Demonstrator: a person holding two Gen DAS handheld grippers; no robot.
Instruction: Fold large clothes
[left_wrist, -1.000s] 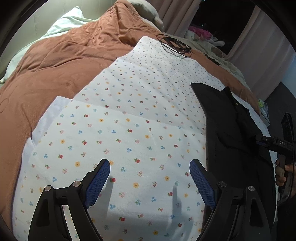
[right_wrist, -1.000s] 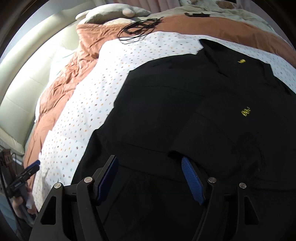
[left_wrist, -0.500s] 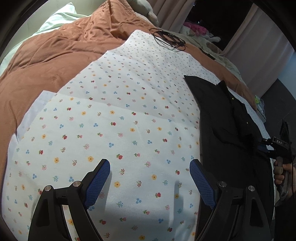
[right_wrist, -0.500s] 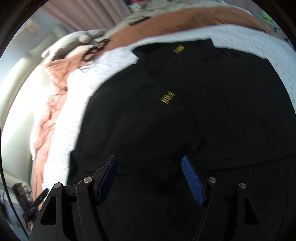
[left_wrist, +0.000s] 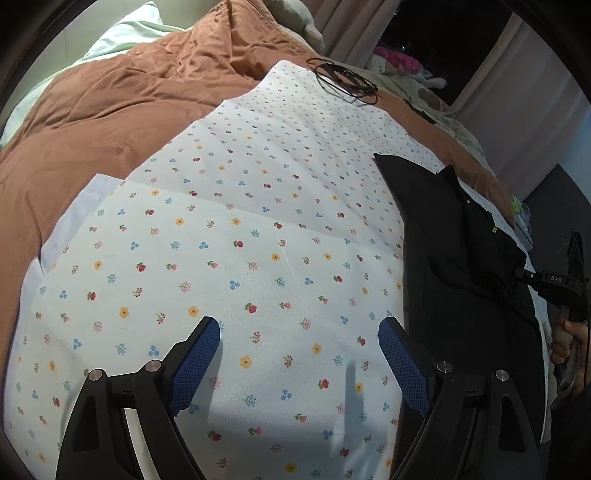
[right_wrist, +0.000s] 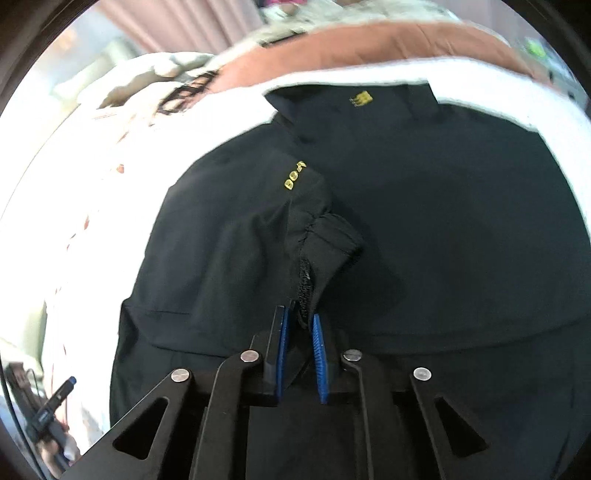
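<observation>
A black shirt (right_wrist: 424, 229) with small yellow marks lies spread on a white flowered sheet (left_wrist: 258, 240) on the bed. My right gripper (right_wrist: 301, 321) is shut on a folded sleeve edge of the black shirt and lifts it slightly off the shirt body. The shirt also shows at the right of the left wrist view (left_wrist: 443, 236). My left gripper (left_wrist: 299, 332) is open and empty above the flowered sheet, left of the shirt. The right gripper's body and the hand holding it show at the right edge of the left wrist view (left_wrist: 554, 288).
A rust-brown duvet (left_wrist: 110, 118) covers the bed around the sheet. A coiled black cable (left_wrist: 347, 81) lies at the sheet's far end. Pillows and curtains stand beyond. The left gripper shows at the lower left of the right wrist view (right_wrist: 48, 413).
My right gripper has closed on the shirt's sleeve edge; it was open before. The right view has swung across the shirt. My left gripper stays open and has shifted only slightly.
</observation>
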